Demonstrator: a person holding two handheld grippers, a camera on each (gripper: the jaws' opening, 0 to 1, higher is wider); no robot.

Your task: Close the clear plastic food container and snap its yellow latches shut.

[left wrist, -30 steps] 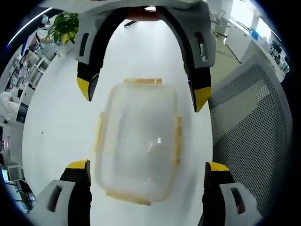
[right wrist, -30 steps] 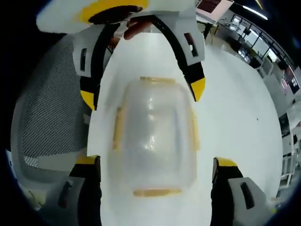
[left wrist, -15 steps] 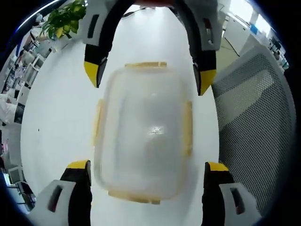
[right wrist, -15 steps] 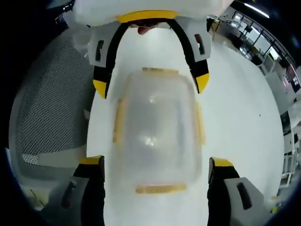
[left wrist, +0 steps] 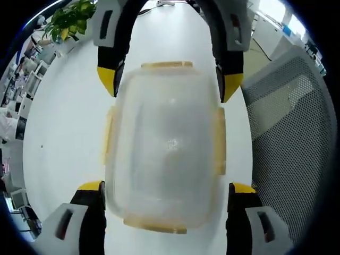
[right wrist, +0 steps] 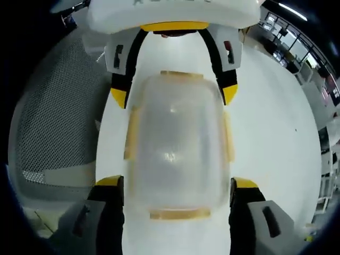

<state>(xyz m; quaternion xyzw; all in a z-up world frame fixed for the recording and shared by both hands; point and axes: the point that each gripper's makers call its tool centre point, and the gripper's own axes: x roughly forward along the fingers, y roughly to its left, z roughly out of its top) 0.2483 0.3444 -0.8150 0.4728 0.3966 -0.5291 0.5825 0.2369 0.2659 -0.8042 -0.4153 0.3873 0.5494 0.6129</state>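
Note:
A clear plastic container [left wrist: 164, 143] lies on the white table [left wrist: 64, 122] with its lid on. Yellow latches [left wrist: 219, 141] run along all its sides. My left gripper [left wrist: 166, 187] is open, its yellow-tipped fingers flanking the container's near end. My right gripper [left wrist: 169, 84] reaches in from the opposite side, open, its tips beside the far corners. In the right gripper view the same container [right wrist: 176, 141] lies between the right gripper [right wrist: 176, 183] at the bottom and the left gripper [right wrist: 174, 94] at the top. Whether any latch [right wrist: 130, 133] is snapped down I cannot tell.
A grey mesh chair [left wrist: 287, 133] stands close against the table's edge, also seen as the chair [right wrist: 53, 122] in the right gripper view. A potted plant [left wrist: 69, 24] and office desks lie beyond the table.
Both grippers have moved in over the container, which now looks larger. The opposite gripper's tips have come right beside its far corners. The container has stayed in place.

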